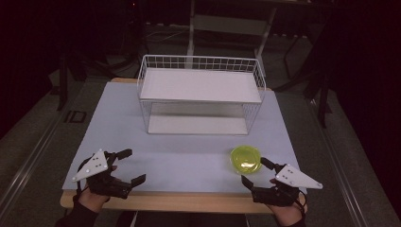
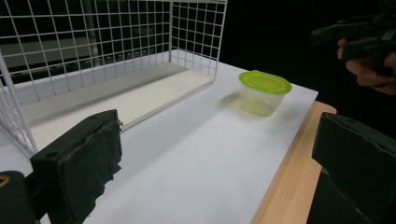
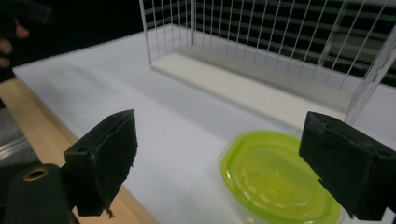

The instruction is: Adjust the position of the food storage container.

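My right hand-held gripper (image 1: 255, 171) hangs open just beside the lidded tub (image 1: 245, 159) near the counter's (image 1: 189, 156) front right edge. It looks light, thin-walled and slick; I'd pinch across its sides below the lid. The left hand-held gripper (image 1: 128, 165) is open too, with bare room ahead before the wire rack (image 1: 201, 94).

Wire rack (image 1: 200, 94) blocks the far table (image 1: 179, 161); near side open.

My right gripper (image 3: 219, 163) has its 2 jaws wide apart, nothing clamped; the green-lidded container (image 3: 275, 179) sits just ahead between them, wire rack (image 3: 261, 51) behind it.
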